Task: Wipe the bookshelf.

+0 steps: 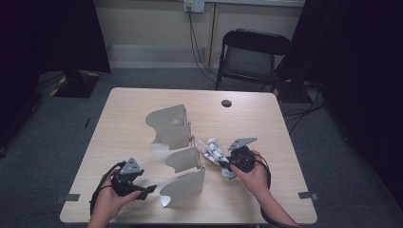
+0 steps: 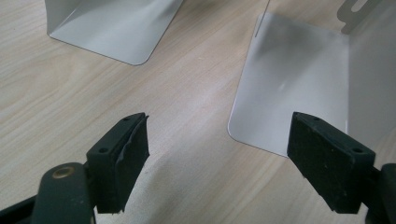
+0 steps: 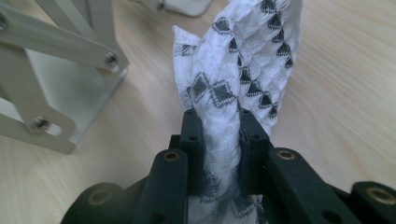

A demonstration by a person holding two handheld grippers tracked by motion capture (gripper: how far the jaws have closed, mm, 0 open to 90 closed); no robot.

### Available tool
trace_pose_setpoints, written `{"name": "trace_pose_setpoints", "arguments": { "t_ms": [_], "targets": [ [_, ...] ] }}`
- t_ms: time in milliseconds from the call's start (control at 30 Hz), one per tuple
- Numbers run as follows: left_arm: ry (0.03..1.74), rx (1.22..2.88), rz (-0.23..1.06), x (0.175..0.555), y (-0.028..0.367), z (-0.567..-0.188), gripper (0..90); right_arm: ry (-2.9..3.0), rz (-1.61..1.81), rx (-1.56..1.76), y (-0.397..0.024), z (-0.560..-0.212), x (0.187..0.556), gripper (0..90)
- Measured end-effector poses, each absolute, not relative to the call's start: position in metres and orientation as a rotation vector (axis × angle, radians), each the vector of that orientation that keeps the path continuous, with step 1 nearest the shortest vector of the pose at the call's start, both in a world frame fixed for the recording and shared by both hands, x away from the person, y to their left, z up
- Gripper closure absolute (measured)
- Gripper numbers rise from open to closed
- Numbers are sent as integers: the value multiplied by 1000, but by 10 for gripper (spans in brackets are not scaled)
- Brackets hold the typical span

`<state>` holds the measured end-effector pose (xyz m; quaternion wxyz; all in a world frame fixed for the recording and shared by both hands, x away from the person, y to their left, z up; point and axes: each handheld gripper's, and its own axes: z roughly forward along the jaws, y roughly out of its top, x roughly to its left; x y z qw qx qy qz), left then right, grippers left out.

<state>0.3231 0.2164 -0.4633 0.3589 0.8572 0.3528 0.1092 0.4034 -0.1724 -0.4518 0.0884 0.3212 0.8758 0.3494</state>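
The right gripper [image 1: 227, 165] sat at about 4 o'clock on the wooden table [image 1: 247, 118], held in the person's right hand [image 1: 253, 176]. Its jaws were pinched tight on a white cloth [image 3: 233, 70] printed with small black triangles. In the right gripper view the fabric was squeezed between the 2 black pads and rose past them in a crumpled fold; the table showed behind it. From the high view the cloth [image 1: 214, 151] lay bunched at the gripper's 10 o'clock side, just beside the metal rack [image 1: 176, 147].

That rack, a row of 4 curved grey plates joined by a slotted arm, stood near the table's centre, running from 12 o'clock toward 6.

The left gripper [image 1: 151, 189] was at roughly 7 o'clock, in the left hand [image 1: 108, 202]. Its jaws stood wide apart with nothing between them, pointing at the nearest plate [image 2: 299, 93], whose flat foot rested on the table.
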Motion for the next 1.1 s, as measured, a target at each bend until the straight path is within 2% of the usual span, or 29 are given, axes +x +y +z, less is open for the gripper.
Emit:
{"name": "trace_pose_setpoints", "arguments": {
  "t_ms": [233,500,600,1100],
  "targets": [
    [910,2215,292,322,215,-462,206,2603,1125,904,-163,-433,400,756],
    [915,2217,279,323,213,-463,208,2568,1214,734,-148,-382,390,756],
    [908,2227,280,324,212,-464,208,2581,1227,680,-141,-374,387,755],
    [914,2221,282,323,213,-464,212,2764,1134,707,-128,-449,386,755]
  ]
}}
